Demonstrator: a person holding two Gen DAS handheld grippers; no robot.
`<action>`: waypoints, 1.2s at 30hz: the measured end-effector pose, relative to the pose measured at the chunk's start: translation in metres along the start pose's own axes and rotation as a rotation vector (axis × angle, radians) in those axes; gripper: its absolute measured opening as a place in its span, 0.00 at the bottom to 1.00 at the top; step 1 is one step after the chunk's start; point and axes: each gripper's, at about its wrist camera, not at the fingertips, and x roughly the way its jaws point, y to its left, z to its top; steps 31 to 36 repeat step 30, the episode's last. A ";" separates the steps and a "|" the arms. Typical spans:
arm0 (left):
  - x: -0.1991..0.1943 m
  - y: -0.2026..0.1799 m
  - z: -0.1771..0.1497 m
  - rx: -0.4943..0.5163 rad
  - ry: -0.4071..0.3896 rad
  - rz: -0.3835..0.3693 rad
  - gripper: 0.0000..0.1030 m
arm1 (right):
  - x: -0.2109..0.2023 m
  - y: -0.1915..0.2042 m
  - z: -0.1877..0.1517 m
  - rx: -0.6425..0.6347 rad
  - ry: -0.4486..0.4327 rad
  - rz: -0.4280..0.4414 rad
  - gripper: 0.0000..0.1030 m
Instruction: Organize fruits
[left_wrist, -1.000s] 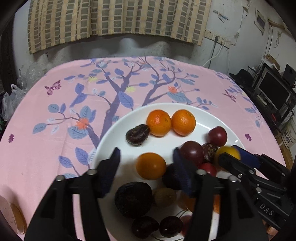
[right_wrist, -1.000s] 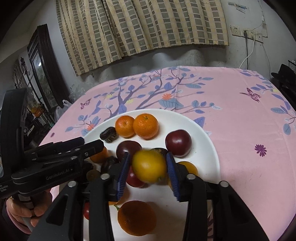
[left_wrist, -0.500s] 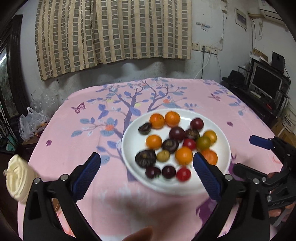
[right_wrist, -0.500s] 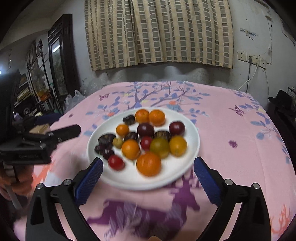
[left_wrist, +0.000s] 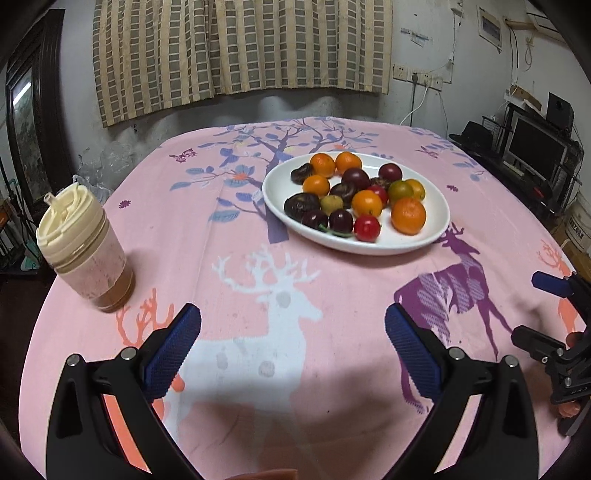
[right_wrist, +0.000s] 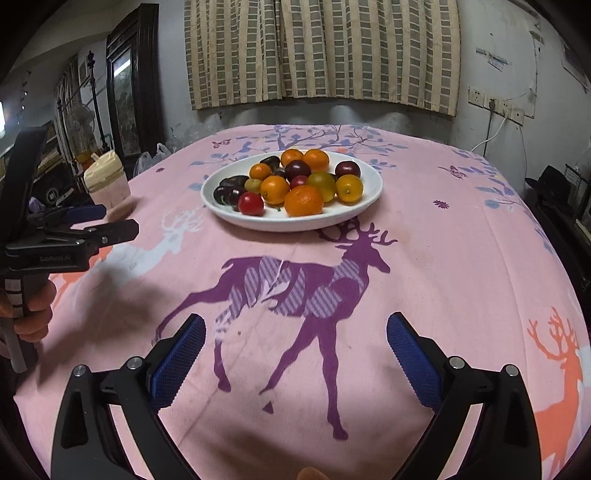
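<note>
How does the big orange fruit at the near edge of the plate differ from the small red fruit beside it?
The big orange fruit is clearly larger than the small red fruit. Its skin looks dull and dimpled; the red one's is smooth and glossy. It is orange; the other is deep red. Both are round, rest on the white plate, and neither is held.

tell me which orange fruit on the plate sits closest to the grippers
The biggest orange at the plate's near rim, right of the red cherry tomato. The other orange fruits lie farther back, two at the far rim.
</note>
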 end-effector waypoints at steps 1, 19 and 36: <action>0.000 0.000 -0.001 0.001 0.001 0.002 0.95 | 0.001 0.001 0.000 -0.008 0.001 -0.009 0.96; -0.003 0.007 -0.006 -0.002 0.004 0.021 0.95 | 0.006 -0.001 -0.002 -0.015 0.033 -0.046 0.96; -0.001 0.011 -0.008 -0.023 0.007 0.038 0.95 | 0.008 0.001 -0.004 -0.030 0.040 -0.063 0.96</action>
